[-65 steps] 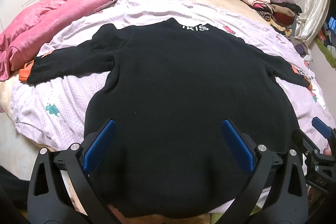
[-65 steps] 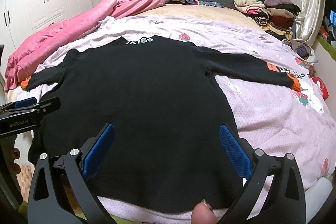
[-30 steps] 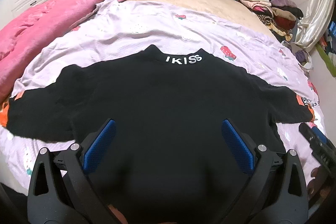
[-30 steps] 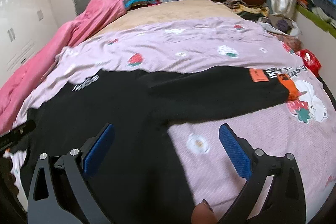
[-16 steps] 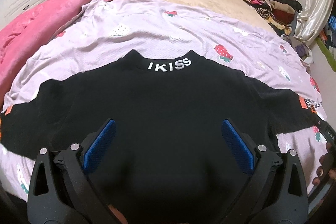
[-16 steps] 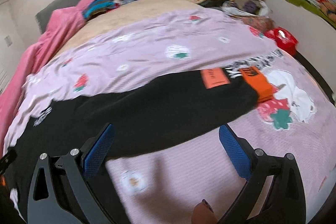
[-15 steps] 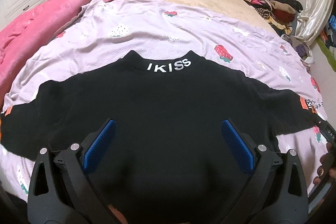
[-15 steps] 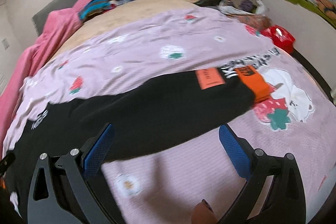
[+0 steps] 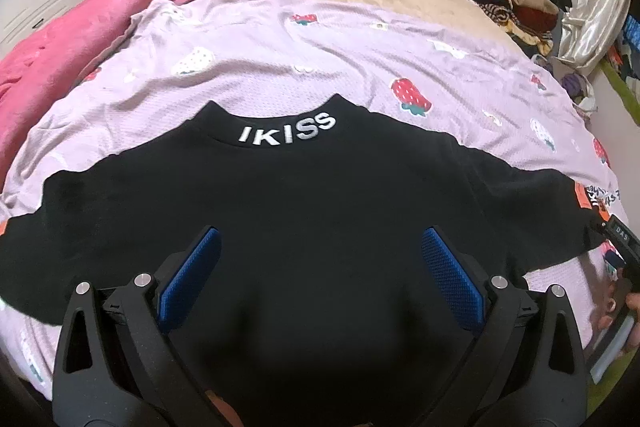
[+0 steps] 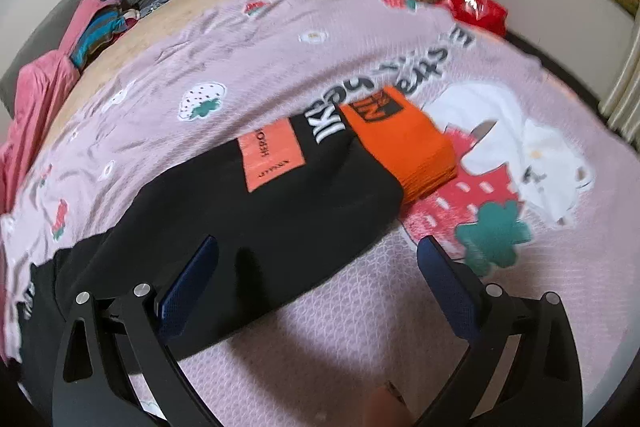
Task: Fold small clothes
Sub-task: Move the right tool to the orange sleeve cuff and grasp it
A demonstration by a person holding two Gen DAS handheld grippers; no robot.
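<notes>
Black long-sleeved knit sweater [image 9: 320,227] lies flat across bed's near edge. Left gripper [image 9: 320,283] and right gripper [image 10: 316,287] both wide open, empty. Risk: right pinches lilac strawberry-print bedsheet [image 10: 360,327] along with orange ribbed cuff [image 10: 400,143].

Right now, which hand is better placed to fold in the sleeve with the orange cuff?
Right. The right tongs hang open just before the black long-sleeved top's orange ribbed cuff. The left tongs, also open, hang over the top's middle, far from it.
</notes>
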